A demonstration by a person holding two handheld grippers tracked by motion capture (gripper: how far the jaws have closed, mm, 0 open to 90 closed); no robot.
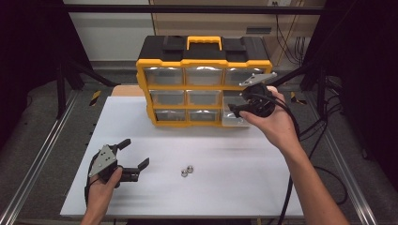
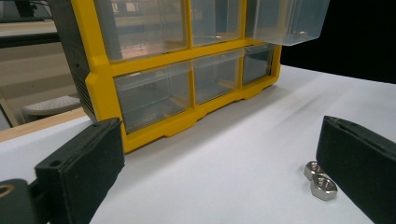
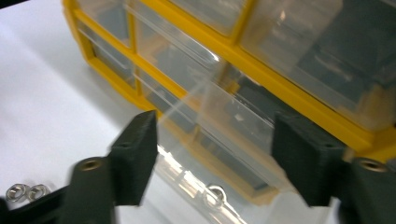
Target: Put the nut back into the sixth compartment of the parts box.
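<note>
- The left gripper [image 1: 133, 154] rests low on the near left part of the white tabletop [image 1: 155, 140], held in the person's left hand [image 1: 101, 190]; its jaws stand wide apart with nothing between them.
- Two steel hex nuts [image 1: 187, 171] lie touching each other on the tabletop, a little to the right of the left gripper; in the left gripper view they sit just beside the inner face of the right-hand jaw [image 2: 320, 180].
- Farther on, the right hand [image 1: 274, 122] holds the right gripper [image 1: 234, 111] at the front of a pulled-out clear drawer [image 1: 233, 117].
- In the right gripper view the jaws stand spread on either side of this drawer's front [image 3: 219, 121], and the pads do not press on it.
- The drawer belongs to the middle row, right-hand column of a yellow-framed parts organizer [image 1: 203, 86] and juts out past its neighbours.
- The organizer stands upright at the far edge of the tabletop, with three rows of three clear drawers, a black top and a yellow carry handle [image 1: 203, 42].
</note>
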